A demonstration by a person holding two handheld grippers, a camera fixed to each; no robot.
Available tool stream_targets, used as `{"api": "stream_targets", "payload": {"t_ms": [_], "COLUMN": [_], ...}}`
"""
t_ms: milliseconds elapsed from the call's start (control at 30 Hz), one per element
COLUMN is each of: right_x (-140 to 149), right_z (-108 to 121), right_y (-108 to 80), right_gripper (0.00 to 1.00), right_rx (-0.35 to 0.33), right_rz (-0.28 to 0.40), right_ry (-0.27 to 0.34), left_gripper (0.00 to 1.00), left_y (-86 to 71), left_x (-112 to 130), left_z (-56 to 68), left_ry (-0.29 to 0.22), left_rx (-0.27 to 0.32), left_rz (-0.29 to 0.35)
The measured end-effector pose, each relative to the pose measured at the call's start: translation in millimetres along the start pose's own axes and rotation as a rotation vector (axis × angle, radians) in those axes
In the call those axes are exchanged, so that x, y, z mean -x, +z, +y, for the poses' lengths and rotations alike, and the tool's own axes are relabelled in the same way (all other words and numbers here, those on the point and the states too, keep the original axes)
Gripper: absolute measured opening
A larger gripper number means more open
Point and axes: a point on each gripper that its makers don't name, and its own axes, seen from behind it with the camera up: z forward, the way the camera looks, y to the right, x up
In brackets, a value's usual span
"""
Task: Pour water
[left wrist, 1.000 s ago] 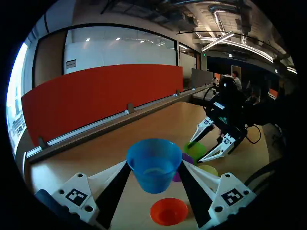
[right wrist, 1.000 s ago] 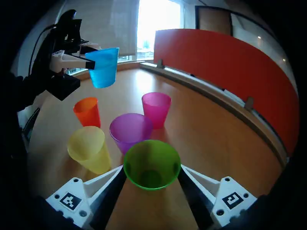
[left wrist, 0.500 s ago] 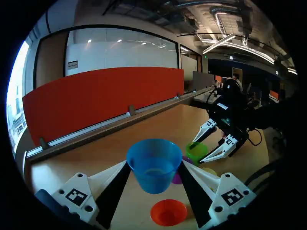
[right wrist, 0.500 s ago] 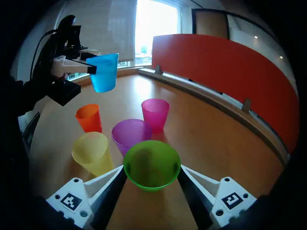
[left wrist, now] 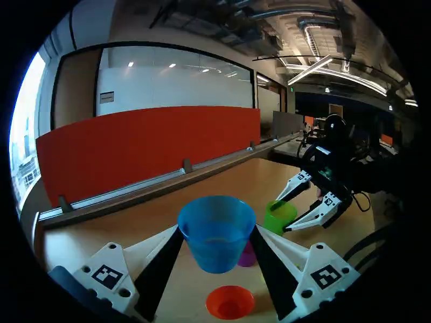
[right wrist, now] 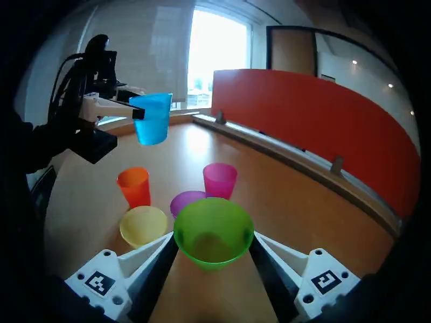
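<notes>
My left gripper [left wrist: 216, 242] is shut on a blue cup [left wrist: 216, 231] with a little water in it, held upright above the wooden table [left wrist: 161, 215]. In the right gripper view the same blue cup [right wrist: 152, 118] hangs at the upper left. My right gripper [right wrist: 213, 242] is shut on a green cup [right wrist: 213, 230], lifted off the table; the left gripper view has that green cup [left wrist: 279, 215] at the right. Below stand an orange cup [right wrist: 134, 186], a yellow cup [right wrist: 143, 226], a purple cup [right wrist: 186, 202] and a pink cup [right wrist: 220, 180].
A red partition [right wrist: 318, 129] with a rail runs along the table's far edge. A bright window [right wrist: 218, 59] lies behind. The orange cup [left wrist: 230, 302] sits under the blue cup in the left gripper view, with a purple cup [left wrist: 247, 255] just behind.
Both grippers have risen with their cups. The green cup has come up off the table, and the cups left standing look smaller and lower.
</notes>
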Motion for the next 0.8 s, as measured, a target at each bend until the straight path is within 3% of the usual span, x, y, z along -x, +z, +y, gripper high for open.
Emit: {"api": "stream_targets", "payload": {"t_ms": [800], "right_x": [-63], "right_z": [-30], "right_y": [-29.1], "right_gripper": [0.91], "right_rx": [0.014], "right_rz": [0.216], "right_ry": [0.023], "left_gripper": [0.85], "left_y": [-20.3], "left_x": [-39], "left_z": [16.6], "left_ry": [-0.028], "left_rx": [-0.009], "left_rz": [0.105]}}
